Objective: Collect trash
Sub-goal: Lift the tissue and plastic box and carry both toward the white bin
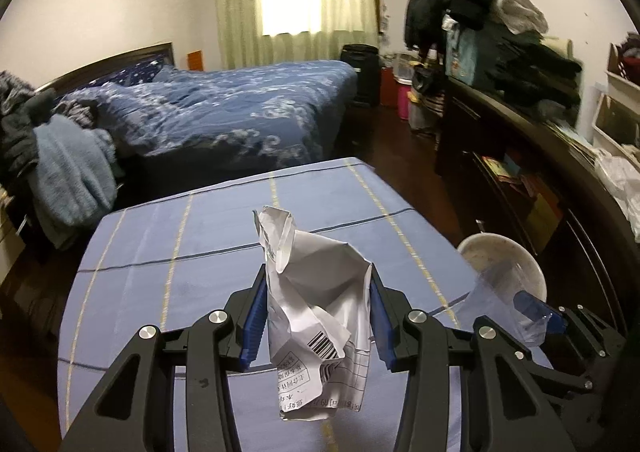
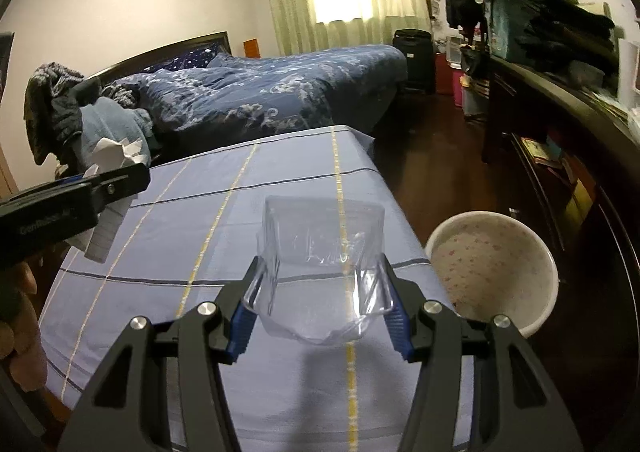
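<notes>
Left gripper (image 1: pixel 318 294) was clamped on a crumpled white paper sheet with printed text and a barcode (image 1: pixel 316 312); both blue ribbed pads pressed its sides. The paper's lower end hung below the fingers, its twisted top poked out ahead of them, and the print was too creased to read. From the right wrist view only one black finger of that gripper showed at the left edge, with bits of the paper sticking out above and below it.

Right gripper (image 2: pixel 320 284) was closed on a clear, thin, squarish plastic container (image 2: pixel 322 256), pads against its side walls. It was see-through, so its edges were hard to trace; the near wall looked dented. In the left wrist view the container was a faint blur at the right, partly cut off by the gripper body.

Both items were held above a tabletop covered in light blue cloth with yellow and dark stripes (image 1: pixel 168 244). A round white plastic bin with a speckled inside (image 2: pixel 494 272) sat on the dark wood floor just right of the right gripper, its near rim hidden behind the gripper's finger. A bed with a rumpled blue patterned quilt (image 1: pixel 224 112) lay beyond.
</notes>
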